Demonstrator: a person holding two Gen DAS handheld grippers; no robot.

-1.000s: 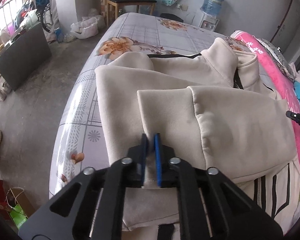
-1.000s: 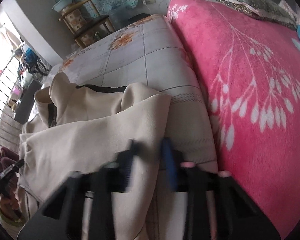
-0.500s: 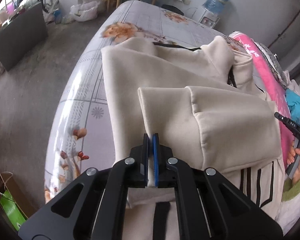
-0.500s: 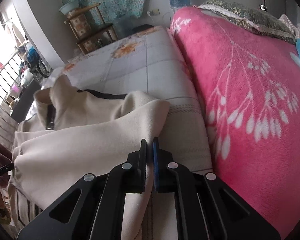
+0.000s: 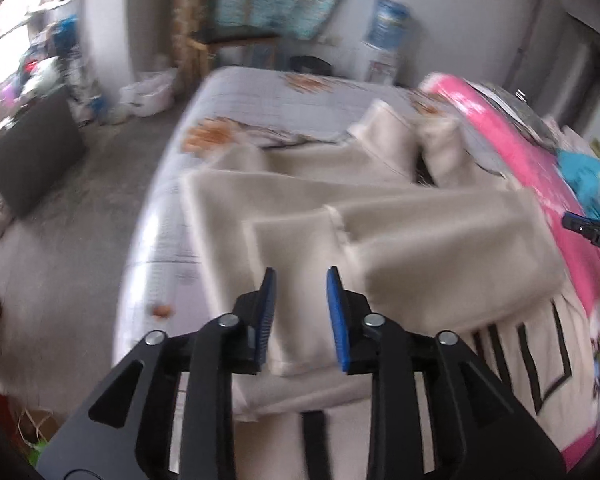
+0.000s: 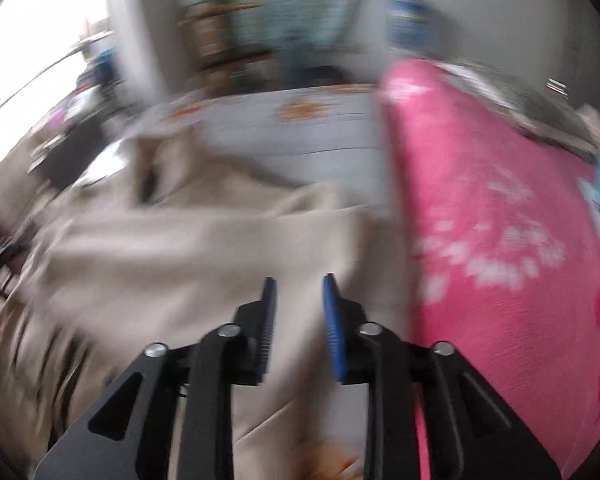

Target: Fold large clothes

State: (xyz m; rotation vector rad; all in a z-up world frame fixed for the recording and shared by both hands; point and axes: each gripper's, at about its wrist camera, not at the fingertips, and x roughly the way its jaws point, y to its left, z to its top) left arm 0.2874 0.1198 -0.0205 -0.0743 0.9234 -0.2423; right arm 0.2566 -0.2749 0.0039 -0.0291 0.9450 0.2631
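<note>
A beige zip-up jacket [image 5: 380, 216] with black stripes lies on the bed, its sleeve folded across the body. My left gripper [image 5: 300, 276] hovers over the sleeve's near end; its jaws are opening and the pads stand apart from the cloth. In the blurred right wrist view, the same jacket [image 6: 180, 256] spreads to the left. My right gripper [image 6: 298, 284] hangs above the jacket's right edge, jaws opening, nothing pressed between them. The other gripper's tip [image 5: 592, 232] shows at the right edge of the left wrist view.
The bed has a grey floral sheet [image 5: 276, 104]. A pink blanket [image 6: 500, 240] lies along its right side. A wooden chair [image 5: 228, 32] and a water bottle [image 5: 388, 20] stand by the far wall. Grey floor [image 5: 68, 240] runs left of the bed.
Both grippers let go of the jacket's cloth and opened. Both lifted and pulled back from it, and the right one rolled.
</note>
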